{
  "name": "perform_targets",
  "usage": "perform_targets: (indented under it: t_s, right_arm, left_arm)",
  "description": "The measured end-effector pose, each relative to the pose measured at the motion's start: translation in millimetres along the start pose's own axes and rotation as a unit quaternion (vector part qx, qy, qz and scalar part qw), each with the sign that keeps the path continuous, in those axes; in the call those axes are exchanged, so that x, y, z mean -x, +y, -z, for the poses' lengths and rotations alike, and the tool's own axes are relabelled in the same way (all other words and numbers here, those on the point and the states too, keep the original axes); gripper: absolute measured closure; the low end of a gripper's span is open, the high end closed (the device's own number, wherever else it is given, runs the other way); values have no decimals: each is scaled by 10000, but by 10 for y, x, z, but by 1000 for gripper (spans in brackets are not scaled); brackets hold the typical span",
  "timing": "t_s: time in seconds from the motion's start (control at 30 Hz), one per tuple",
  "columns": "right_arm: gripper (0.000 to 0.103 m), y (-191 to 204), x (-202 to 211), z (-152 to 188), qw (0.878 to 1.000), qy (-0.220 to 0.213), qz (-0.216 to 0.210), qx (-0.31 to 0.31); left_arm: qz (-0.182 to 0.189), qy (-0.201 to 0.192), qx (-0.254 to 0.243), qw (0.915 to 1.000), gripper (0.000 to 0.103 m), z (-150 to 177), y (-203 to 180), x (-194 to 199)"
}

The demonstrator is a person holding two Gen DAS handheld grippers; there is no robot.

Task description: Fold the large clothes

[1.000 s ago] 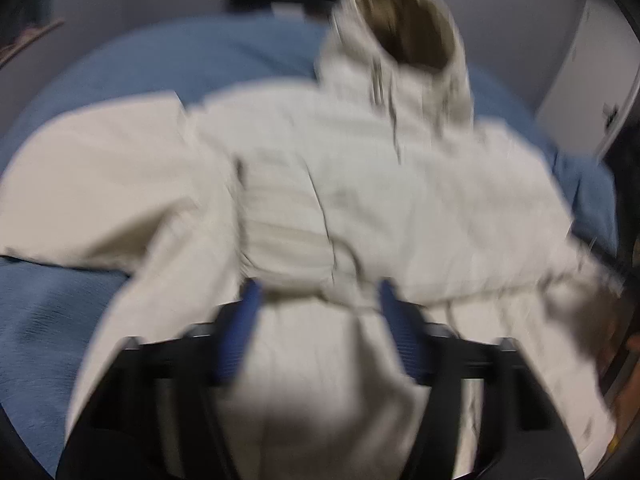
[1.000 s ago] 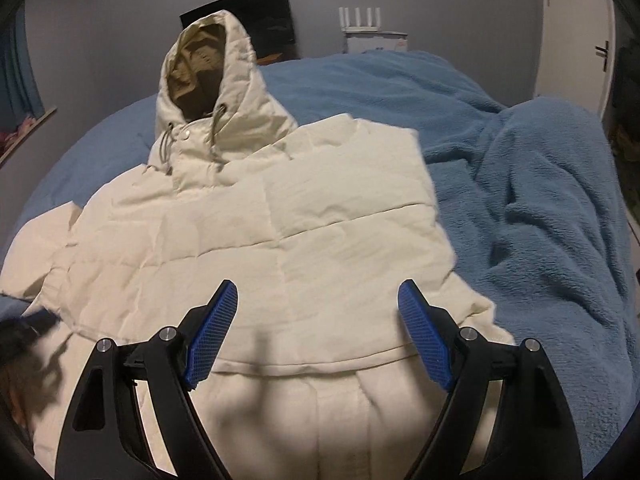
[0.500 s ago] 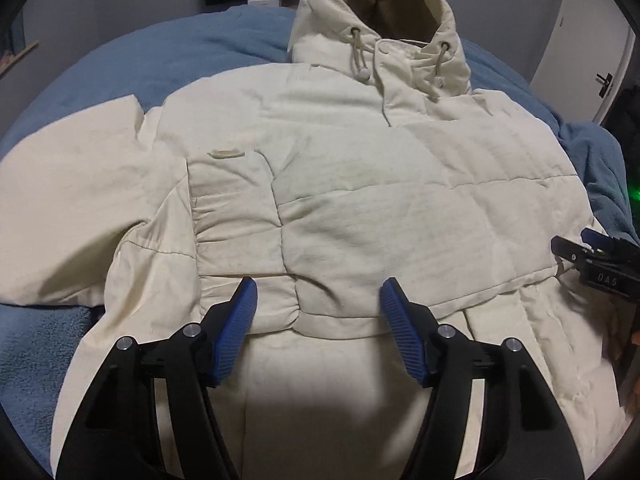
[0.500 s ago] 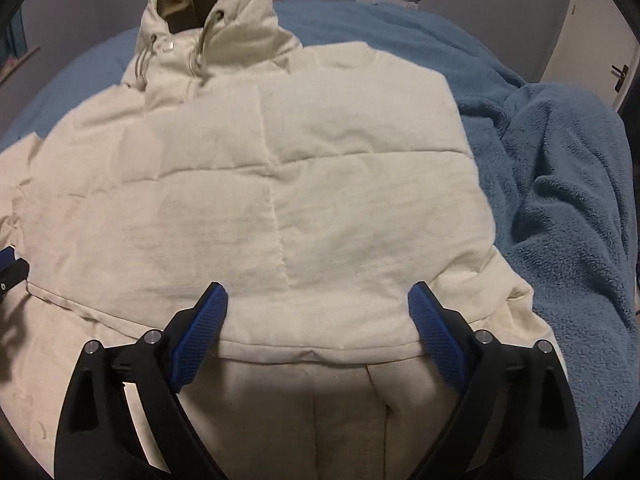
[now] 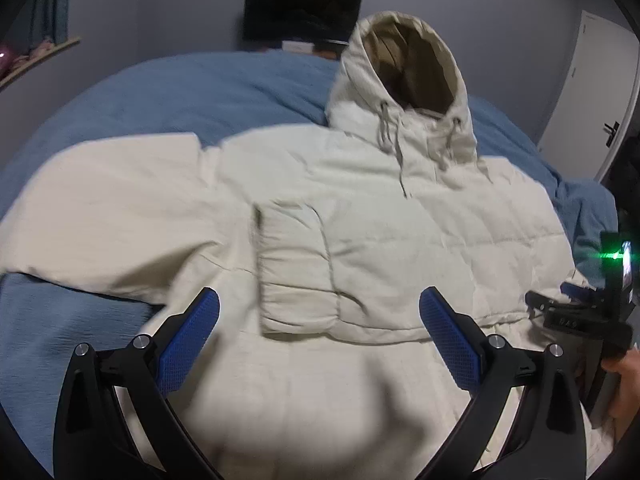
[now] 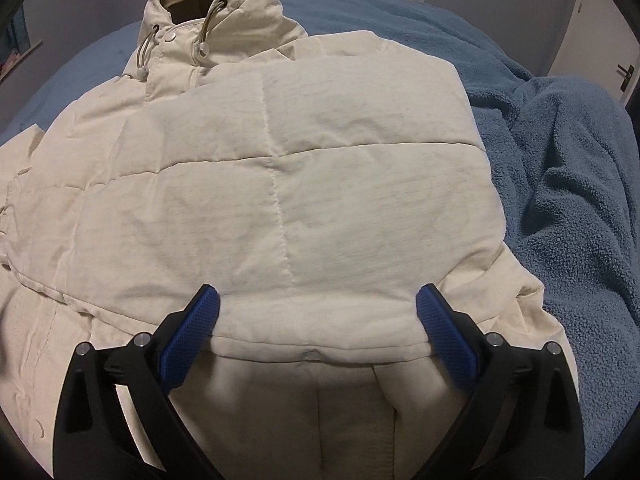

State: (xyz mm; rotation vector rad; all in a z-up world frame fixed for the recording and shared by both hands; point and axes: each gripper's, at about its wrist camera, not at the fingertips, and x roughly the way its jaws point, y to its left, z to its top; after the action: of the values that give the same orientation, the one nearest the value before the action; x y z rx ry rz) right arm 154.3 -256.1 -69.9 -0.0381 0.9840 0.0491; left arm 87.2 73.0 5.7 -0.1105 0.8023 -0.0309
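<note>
A cream hooded puffer jacket [image 5: 400,240] lies spread face up on the bed, hood [image 5: 404,92] at the far end, one sleeve [image 5: 112,204] stretched out to the left. My left gripper [image 5: 318,320] is open and empty above the lower front, near the chest pocket. The same jacket [image 6: 280,184] fills the right wrist view. My right gripper [image 6: 318,318] is open, its blue pads on either side of a folded cloth edge at the hem. The right gripper also shows at the right edge of the left wrist view [image 5: 568,308].
A blue bedspread [image 5: 160,96] covers the bed. A bunched blue fleece blanket [image 6: 560,168] lies right of the jacket. A grey wall, a dark screen [image 5: 300,16] and a white door [image 5: 592,92] stand behind.
The left gripper has opened wider and pulled back and up from the jacket. The right gripper has moved forward and lower to the folded hem edge.
</note>
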Motion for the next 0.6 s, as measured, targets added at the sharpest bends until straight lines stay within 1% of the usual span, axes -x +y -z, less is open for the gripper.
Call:
perform_targets:
  t_s: [0.1,0.17,0.27,0.3,0.37,0.4,0.47,0.53,0.6]
  right_arm:
    - [8,61,46,-22,9997,2,185,132]
    - [8,99,143,-18,9993,-192,215,232]
    - [8,196,435,-2,9956,-825,57,442]
    - [8,219,511,5,9941,-972,-19,484]
    - [8,271,679,22,9900,-1246,-369,541]
    - [8,291,731,27,9887,-1308,-494,538]
    - [8,334,841,35,9853,-1437,-776,505]
    - [8,354,953,27,9819,-1534,-1017,454]
    - [8,372,1060,24,9774,-1645,-1262,415]
  left_arm:
    - [-127,-51,49,9999,7,-90,105,166]
    - [-226,-29,110,9997,7,-164,223,279]
    - [-502,-111,215,9984,7,-270,477,500]
    - [-639,-140,279,9975,7,-303,593,575]
    - [-767,-110,421,9961,7,-338,809,674]
    - [-857,-72,526,9949,7,-347,982,734]
    - [-1073,-51,612,9923,7,-330,1197,798]
    - [-1498,-26,605,9869,7,-285,1476,846]
    - [-1865,123,672,9801,7,-221,1787,847]
